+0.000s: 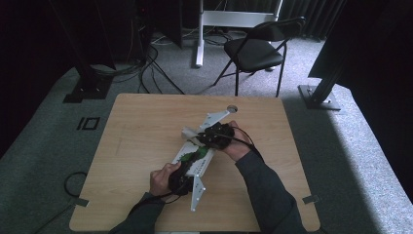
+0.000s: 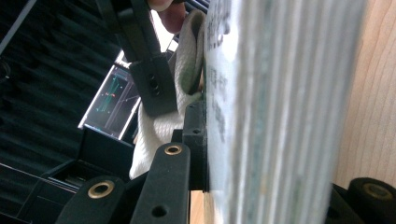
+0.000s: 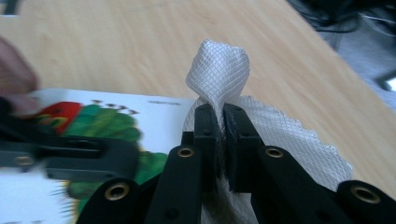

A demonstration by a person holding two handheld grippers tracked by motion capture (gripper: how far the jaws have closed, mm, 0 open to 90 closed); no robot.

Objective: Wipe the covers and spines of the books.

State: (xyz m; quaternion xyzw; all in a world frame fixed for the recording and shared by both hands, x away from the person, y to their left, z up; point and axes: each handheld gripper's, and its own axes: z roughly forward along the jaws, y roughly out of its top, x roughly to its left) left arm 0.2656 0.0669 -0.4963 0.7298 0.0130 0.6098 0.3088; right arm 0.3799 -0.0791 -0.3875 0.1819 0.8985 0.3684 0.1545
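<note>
On the pale wooden table [image 1: 146, 126], the left gripper [image 2: 196, 140] clamps the white caterpillar picture book [image 3: 107, 121]; at its one o'clock, the right gripper [image 3: 219, 140] pinches a white mesh cloth [image 3: 219, 70], which may slip out.

High view overhead, facing forward-down; both gripper views close-up, sharing book [image 3: 116, 121] and cloth [image 3: 219, 70].

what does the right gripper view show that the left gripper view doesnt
The right gripper view shows the book's cover picture, a green caterpillar with a red head, and the right gripper pinching a bunch of white mesh cloth between shut jaws.

The left gripper view shows the book edge-on, its stacked pages between the left gripper's jaws, plus a lit screen in the dark background.

Both show the book, the white cloth, the wooden table and the other gripper.
</note>
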